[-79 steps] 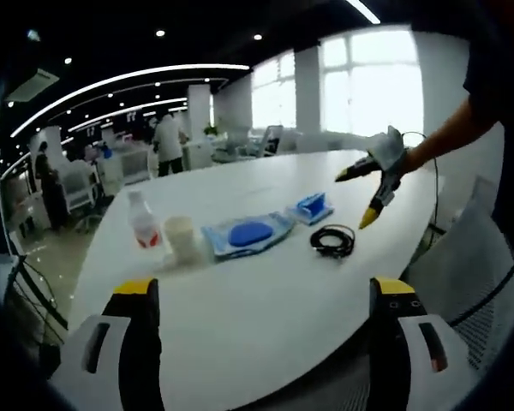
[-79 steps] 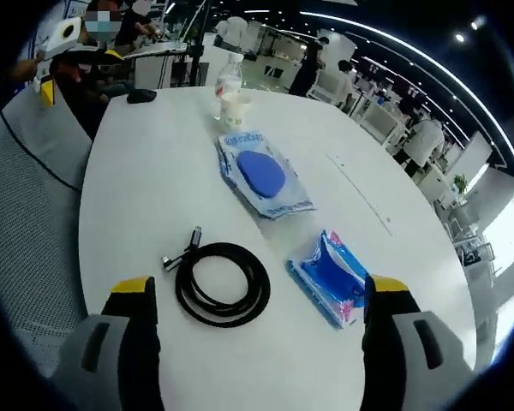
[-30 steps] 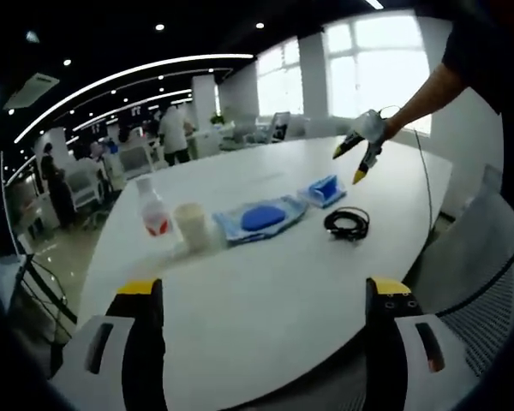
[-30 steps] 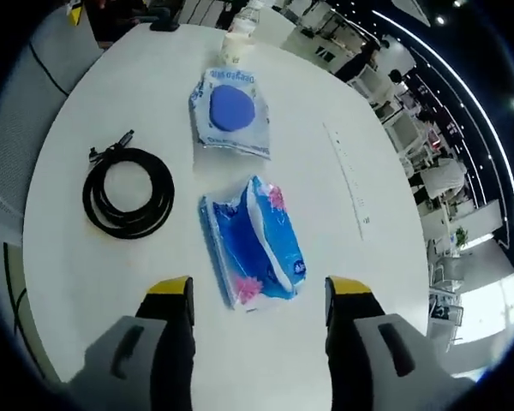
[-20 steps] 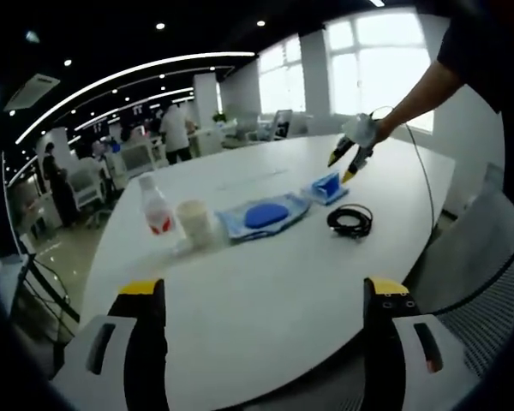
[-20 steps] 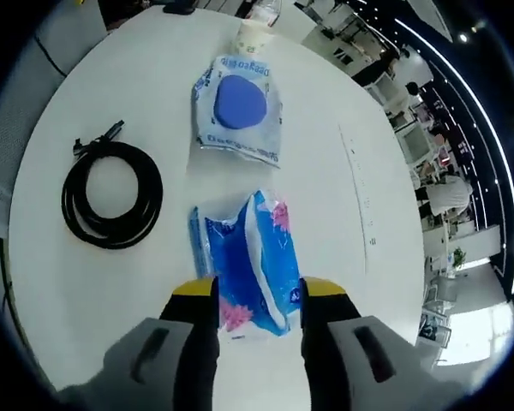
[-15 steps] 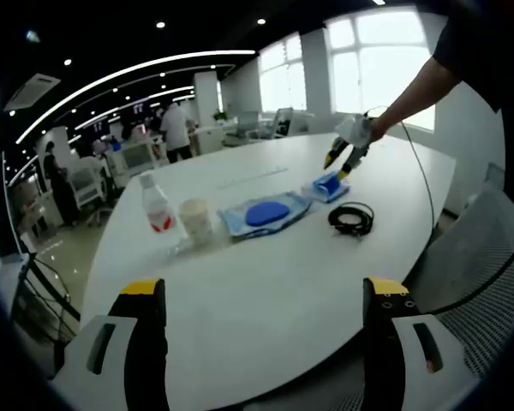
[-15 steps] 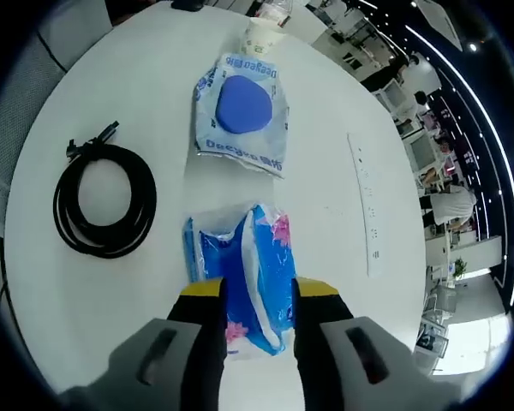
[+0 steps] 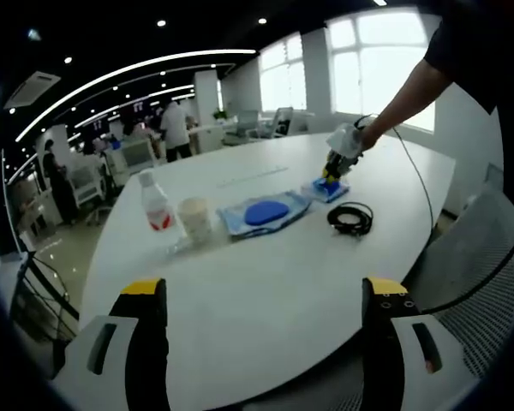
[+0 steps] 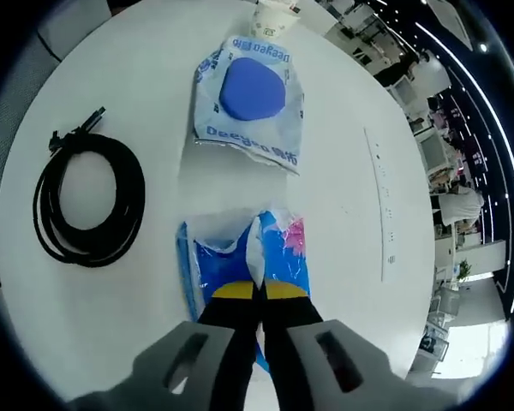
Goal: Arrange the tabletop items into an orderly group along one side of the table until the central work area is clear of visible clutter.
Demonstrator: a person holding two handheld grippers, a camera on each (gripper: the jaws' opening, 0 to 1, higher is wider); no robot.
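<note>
My right gripper (image 10: 259, 291) is shut on the raised middle fold of the blue tissue pack (image 10: 283, 248), which lies on the white table (image 10: 351, 128). Beyond it lies a clear pouch with a blue disc (image 10: 250, 90), and a black coiled cable (image 10: 87, 205) sits to the left. In the left gripper view, my left gripper (image 9: 263, 295) hangs open over the table's near part with nothing between its jaws. Far off there, the right gripper (image 9: 337, 163) presses down on the tissue pack (image 9: 332, 190), next to the cable (image 9: 351, 218) and the pouch (image 9: 261, 212).
A small bottle with a red label (image 9: 156, 210) and a paper cup (image 9: 194, 220) stand left of the pouch. A narrow socket strip (image 10: 385, 210) is set into the tabletop. A mesh chair (image 9: 480, 248) stands at the table's right edge. People and desks fill the office behind.
My right gripper came down over the tissue pack and its jaws went from open to shut on the pack's middle fold. The left gripper stayed open and nearly still.
</note>
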